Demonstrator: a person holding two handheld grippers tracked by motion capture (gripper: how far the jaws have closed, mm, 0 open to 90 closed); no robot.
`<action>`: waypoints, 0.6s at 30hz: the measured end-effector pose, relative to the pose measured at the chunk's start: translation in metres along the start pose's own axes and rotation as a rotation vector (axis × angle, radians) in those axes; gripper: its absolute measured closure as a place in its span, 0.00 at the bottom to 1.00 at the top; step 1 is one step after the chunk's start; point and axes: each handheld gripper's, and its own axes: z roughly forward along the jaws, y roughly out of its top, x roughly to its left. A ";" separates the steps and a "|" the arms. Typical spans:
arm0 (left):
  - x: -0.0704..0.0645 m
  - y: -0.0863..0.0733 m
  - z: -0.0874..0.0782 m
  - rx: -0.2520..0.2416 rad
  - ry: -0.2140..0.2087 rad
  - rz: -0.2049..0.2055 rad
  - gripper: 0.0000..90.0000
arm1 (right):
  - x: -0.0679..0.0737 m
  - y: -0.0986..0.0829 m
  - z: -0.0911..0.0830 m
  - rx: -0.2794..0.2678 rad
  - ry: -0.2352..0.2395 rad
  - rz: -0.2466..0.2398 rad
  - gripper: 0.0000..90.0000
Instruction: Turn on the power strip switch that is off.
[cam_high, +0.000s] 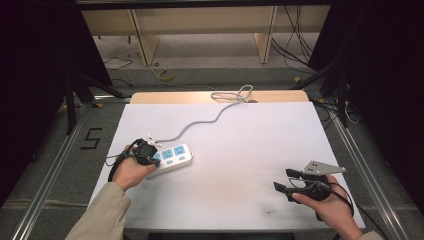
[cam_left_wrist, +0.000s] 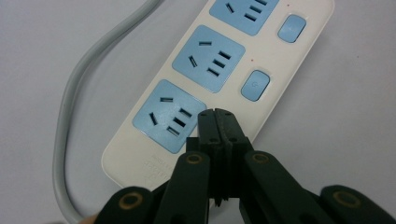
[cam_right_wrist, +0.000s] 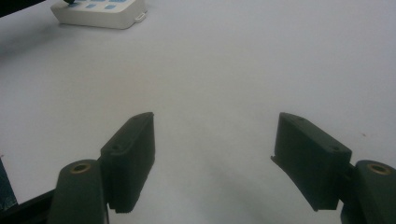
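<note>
While closed left gripper (cam_left_wrist: 217, 116) presses power strip (cam_left_wrist: 219, 74), right gripper (cam_right_wrist: 215, 154) spread wide

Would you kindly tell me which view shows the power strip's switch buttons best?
The left gripper view: two blue switch buttons on the power strip show large. The high view shows the strip small; the right gripper view catches its far end.
</note>
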 end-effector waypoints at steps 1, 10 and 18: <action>0.000 0.000 0.000 -0.001 -0.002 -0.003 1.00 | 0.000 0.000 0.000 0.000 -0.001 0.001 0.33; 0.001 0.002 0.001 0.017 -0.004 0.014 1.00 | 0.000 0.000 0.000 0.001 0.001 0.001 0.33; -0.002 0.005 0.001 0.036 0.008 0.026 1.00 | 0.000 0.000 0.000 0.003 0.001 0.002 0.33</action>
